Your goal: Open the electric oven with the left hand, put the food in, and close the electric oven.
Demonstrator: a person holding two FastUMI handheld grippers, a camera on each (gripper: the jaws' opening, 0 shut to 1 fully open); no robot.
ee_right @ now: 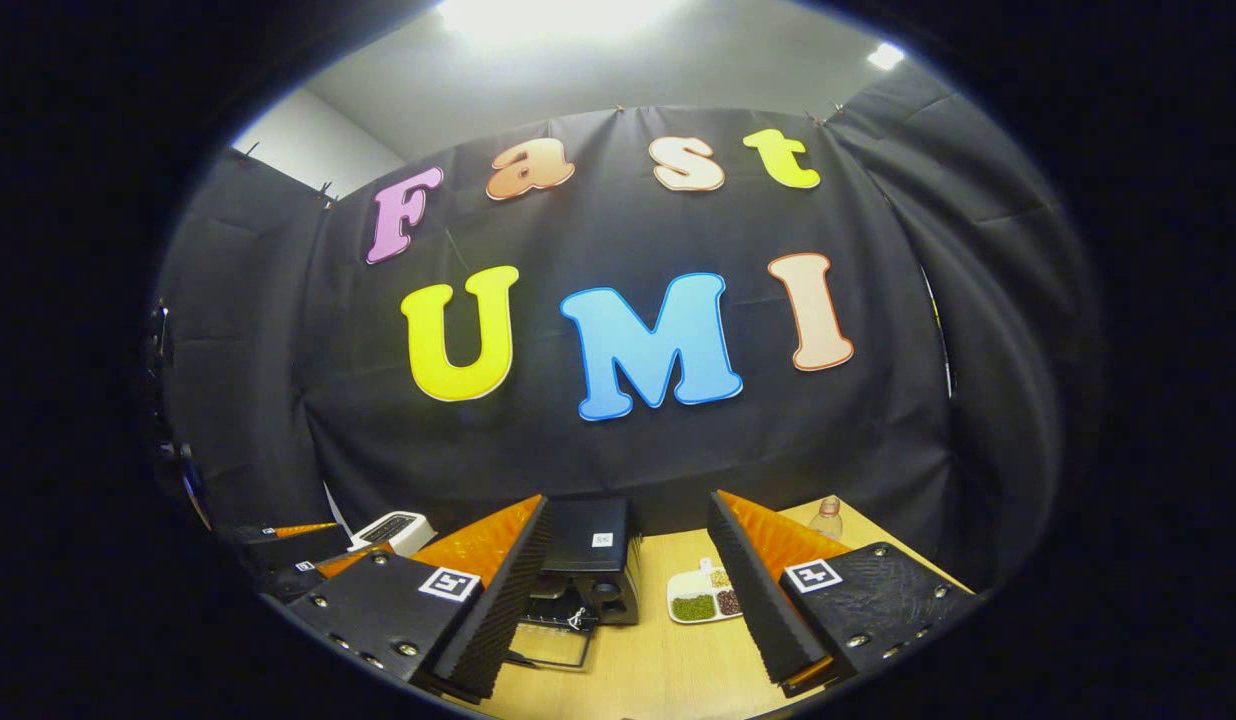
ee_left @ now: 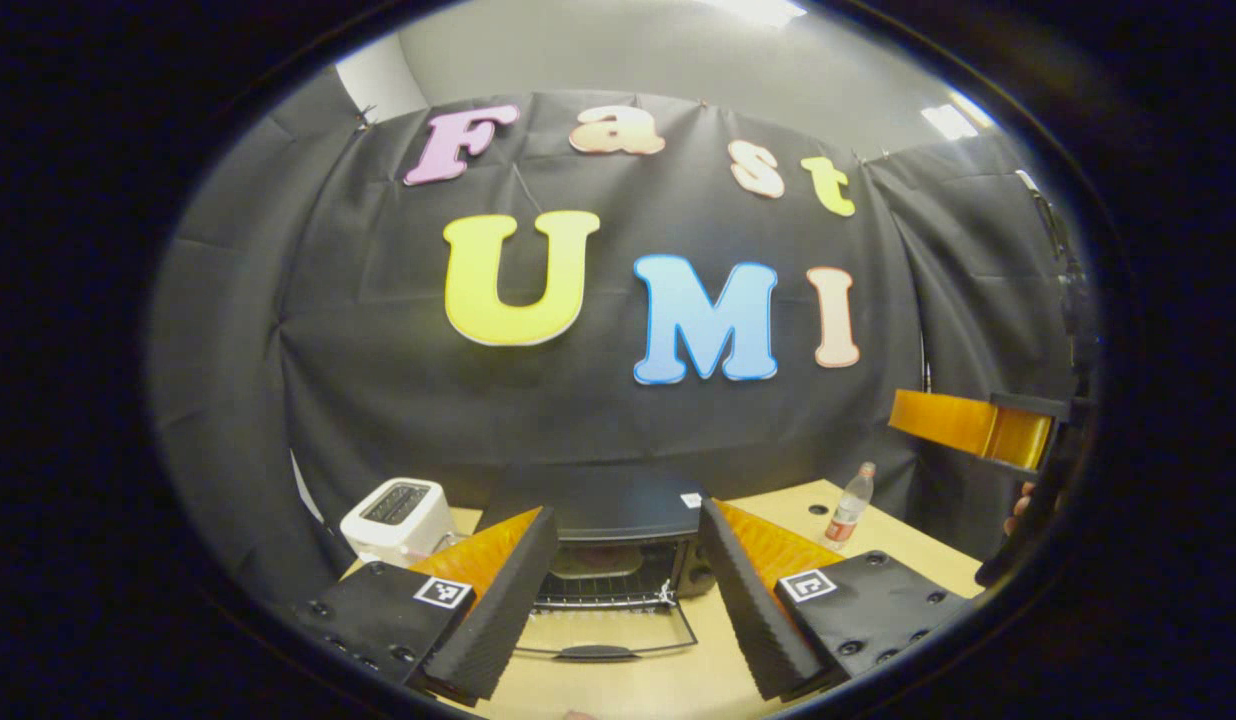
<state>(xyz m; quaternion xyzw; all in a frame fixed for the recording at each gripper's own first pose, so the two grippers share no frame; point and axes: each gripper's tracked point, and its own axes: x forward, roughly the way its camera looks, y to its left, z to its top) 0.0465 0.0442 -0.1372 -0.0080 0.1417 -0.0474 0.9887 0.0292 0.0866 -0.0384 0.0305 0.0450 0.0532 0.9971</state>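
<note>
The black electric oven (ee_left: 618, 500) stands on the wooden table straight ahead of my left gripper (ee_left: 628, 512). Its glass door (ee_left: 603, 630) lies folded down flat, handle toward me, and a wire rack shows inside. The left gripper is open and holds nothing. In the right gripper view the oven (ee_right: 590, 550) sits left of centre, door (ee_right: 553, 645) down. Just right of it on the table is a white divided plate of green and brown food (ee_right: 703, 598). My right gripper (ee_right: 628, 505) hovers open and empty above and short of the plate. It also appears far right (ee_left: 978, 425) in the left gripper view.
A white toaster (ee_left: 398, 515) stands left of the oven. A plastic bottle (ee_left: 850, 505) stands at the table's back right, near the black cloth wall. Bare tabletop (ee_left: 628, 690) lies in front of the oven door. A hand (ee_left: 1018, 505) shows at the far right.
</note>
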